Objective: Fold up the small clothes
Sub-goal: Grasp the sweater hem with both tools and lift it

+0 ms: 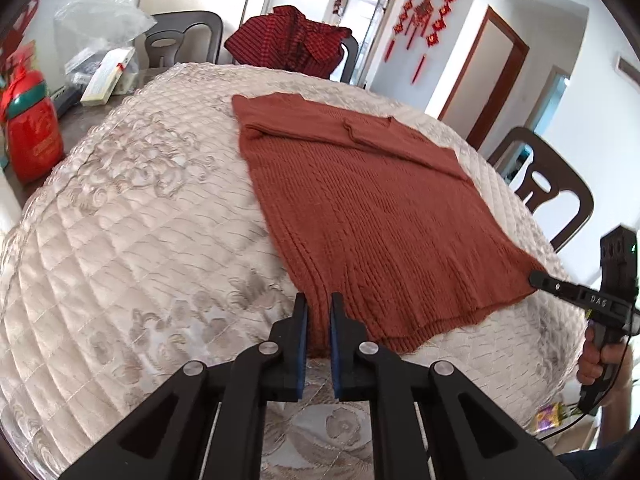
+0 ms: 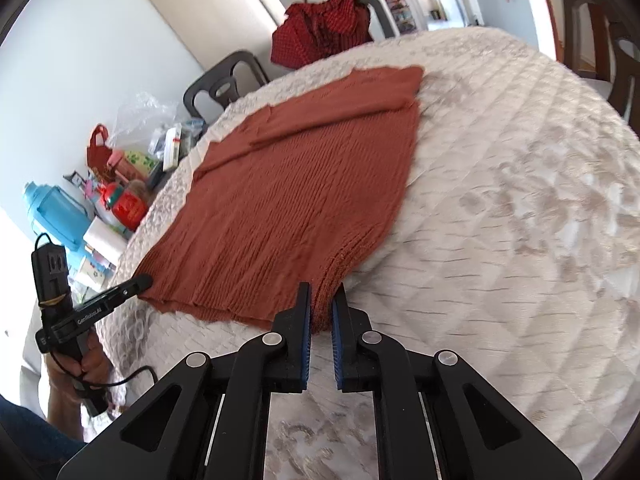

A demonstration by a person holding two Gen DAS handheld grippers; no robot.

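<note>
We see the rust knit sweater (image 1: 360,216) lying flat mid-frame on the quilted worktop (image 1: 140,240). Our left gripper (image 1: 319,312) clamps its near hem corner; our right gripper (image 2: 321,308) clamps the other corner.

Legible markings:
- Right gripper (image 1: 538,280), side of finger arm, left wrist view: white letters "DAS", possibly a misread given the blur.
- Left gripper (image 2: 142,281), side of finger arm, right wrist view: white "GenRobot.AI".
- Red jar (image 1: 34,142): gold characters, unreadable.
- Red wall hangings (image 1: 424,24): characters too small to read.
</note>
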